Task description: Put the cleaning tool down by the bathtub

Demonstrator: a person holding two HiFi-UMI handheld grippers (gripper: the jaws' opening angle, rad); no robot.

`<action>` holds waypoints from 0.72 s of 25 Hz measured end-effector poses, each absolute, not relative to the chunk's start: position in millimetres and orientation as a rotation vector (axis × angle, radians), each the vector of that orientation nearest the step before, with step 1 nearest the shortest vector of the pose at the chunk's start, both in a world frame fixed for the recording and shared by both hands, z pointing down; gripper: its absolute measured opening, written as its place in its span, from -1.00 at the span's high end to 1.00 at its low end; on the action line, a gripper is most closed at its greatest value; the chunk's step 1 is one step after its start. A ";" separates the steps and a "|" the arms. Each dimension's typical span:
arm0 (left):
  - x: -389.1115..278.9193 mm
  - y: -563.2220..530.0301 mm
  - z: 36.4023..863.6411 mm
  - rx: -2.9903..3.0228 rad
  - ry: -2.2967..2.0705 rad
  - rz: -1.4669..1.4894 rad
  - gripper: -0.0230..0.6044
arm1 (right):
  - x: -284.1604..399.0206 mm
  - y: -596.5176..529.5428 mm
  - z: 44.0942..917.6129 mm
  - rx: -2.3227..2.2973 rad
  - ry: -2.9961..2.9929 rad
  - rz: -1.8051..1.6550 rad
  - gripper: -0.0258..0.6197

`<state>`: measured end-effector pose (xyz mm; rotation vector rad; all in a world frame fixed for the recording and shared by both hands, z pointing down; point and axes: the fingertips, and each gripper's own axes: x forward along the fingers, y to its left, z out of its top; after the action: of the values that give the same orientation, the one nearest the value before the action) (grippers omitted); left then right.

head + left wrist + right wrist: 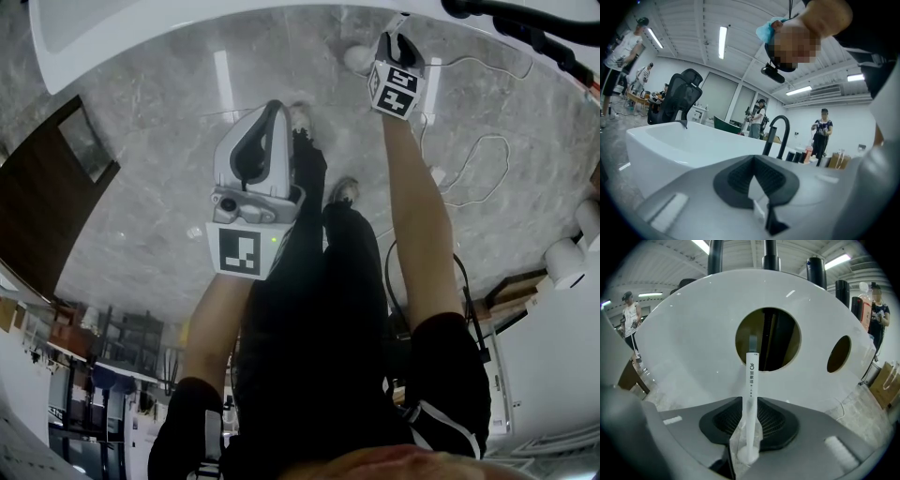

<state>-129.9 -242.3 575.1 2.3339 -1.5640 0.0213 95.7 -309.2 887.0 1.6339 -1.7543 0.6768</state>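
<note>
We hold the left gripper (279, 117) with its jaws together and nothing between them. The bathtub (693, 140) lies ahead of it, with a black faucet (779, 136) beyond. We hold the right gripper (395, 42) clamped on the cleaning tool (751, 394). Its white handle stands between the jaws and points forward at the bathtub's white wall close ahead.
</note>
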 end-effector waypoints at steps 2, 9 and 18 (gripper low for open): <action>-129.2 -236.4 569.2 2.333 -1.569 0.021 0.90 | 97.5 -302.7 878.6 1.639 -1.749 0.680 0.67; -117.9 -204.6 529.3 2.336 -1.599 -0.023 0.90 | 98.0 -265.4 827.9 1.631 -1.792 0.701 0.92; -82.7 -146.0 432.8 2.352 -1.615 -0.087 0.90 | 96.8 -194.1 704.7 1.649 -1.891 0.786 0.92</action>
<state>-82.7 -146.0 432.8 2.3524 -1.6147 -0.0870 96.8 -194.1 704.7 1.6492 -1.8905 0.7857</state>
